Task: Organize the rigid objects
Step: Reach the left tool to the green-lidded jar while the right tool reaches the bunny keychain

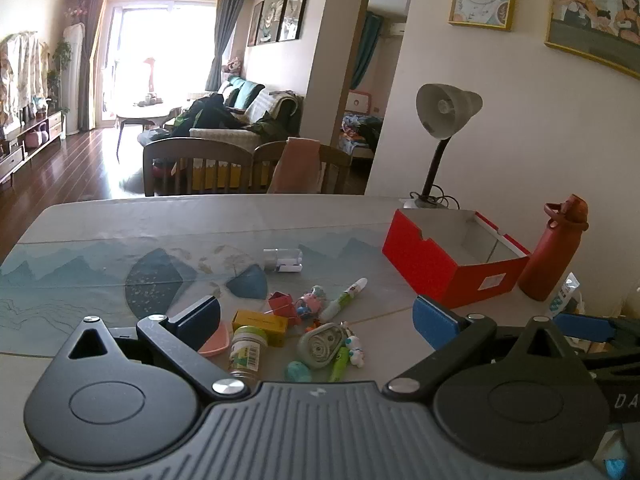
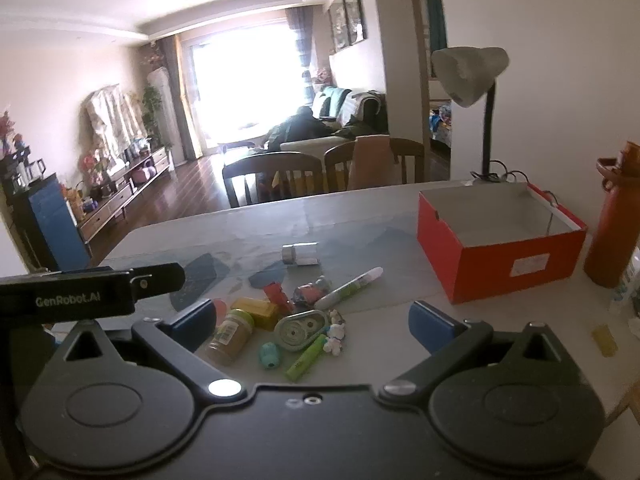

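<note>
A: We have the left gripper (image 1: 316,318) and the right gripper (image 2: 310,318) both spread wide, holding nothing, above the pile.

B: The small items (image 2: 296,320) lie crowded on the table (image 1: 120,224) — jar (image 2: 230,338) touching the yellow box (image 2: 256,312). The red box (image 2: 500,240) stands apart, empty.

A: Risk — our wide fingers nudge neighbours; the jar may roll.

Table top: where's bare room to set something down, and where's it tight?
Free: the far-left stretch of the grey table beyond the clear plastic case, and the strip between the green-and-white pen and the open red cardboard box. Crowded: the small-item pile around the grey tape dispenser.
</note>
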`<state>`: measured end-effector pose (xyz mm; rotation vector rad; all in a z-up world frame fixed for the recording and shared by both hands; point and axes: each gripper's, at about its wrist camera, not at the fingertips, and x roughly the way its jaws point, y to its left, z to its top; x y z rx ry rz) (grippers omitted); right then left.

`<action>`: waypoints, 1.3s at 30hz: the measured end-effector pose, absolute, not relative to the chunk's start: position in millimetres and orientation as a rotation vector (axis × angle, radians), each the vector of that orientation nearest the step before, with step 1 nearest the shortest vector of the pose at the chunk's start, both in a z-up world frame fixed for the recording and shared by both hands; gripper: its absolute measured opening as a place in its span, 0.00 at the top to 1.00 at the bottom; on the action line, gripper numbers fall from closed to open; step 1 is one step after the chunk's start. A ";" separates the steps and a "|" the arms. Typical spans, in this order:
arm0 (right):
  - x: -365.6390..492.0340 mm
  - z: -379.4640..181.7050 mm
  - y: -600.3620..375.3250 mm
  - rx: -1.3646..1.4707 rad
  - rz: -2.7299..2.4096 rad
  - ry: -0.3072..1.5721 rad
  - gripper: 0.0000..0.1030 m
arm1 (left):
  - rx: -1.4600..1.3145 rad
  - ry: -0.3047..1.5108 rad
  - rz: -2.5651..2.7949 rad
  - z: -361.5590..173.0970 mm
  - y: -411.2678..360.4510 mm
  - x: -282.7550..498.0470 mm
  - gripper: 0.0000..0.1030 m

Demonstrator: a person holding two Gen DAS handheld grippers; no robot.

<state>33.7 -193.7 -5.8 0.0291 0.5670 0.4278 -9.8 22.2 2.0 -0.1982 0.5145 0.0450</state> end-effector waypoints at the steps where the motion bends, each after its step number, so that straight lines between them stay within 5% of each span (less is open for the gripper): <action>1: 35.2 -6.8 -192.0 0.026 0.436 0.569 0.01 | -0.199 0.516 0.046 1.5 23.2 -9.0 0.00; 27: 132.2 -79.7 -173.4 -0.066 0.534 0.717 0.04 | -0.201 0.723 0.130 -79.9 54.0 70.8 0.00; 39: 196.3 -129.6 -166.7 -0.080 0.511 0.839 0.14 | -0.213 0.819 0.200 -125.4 69.5 115.2 0.00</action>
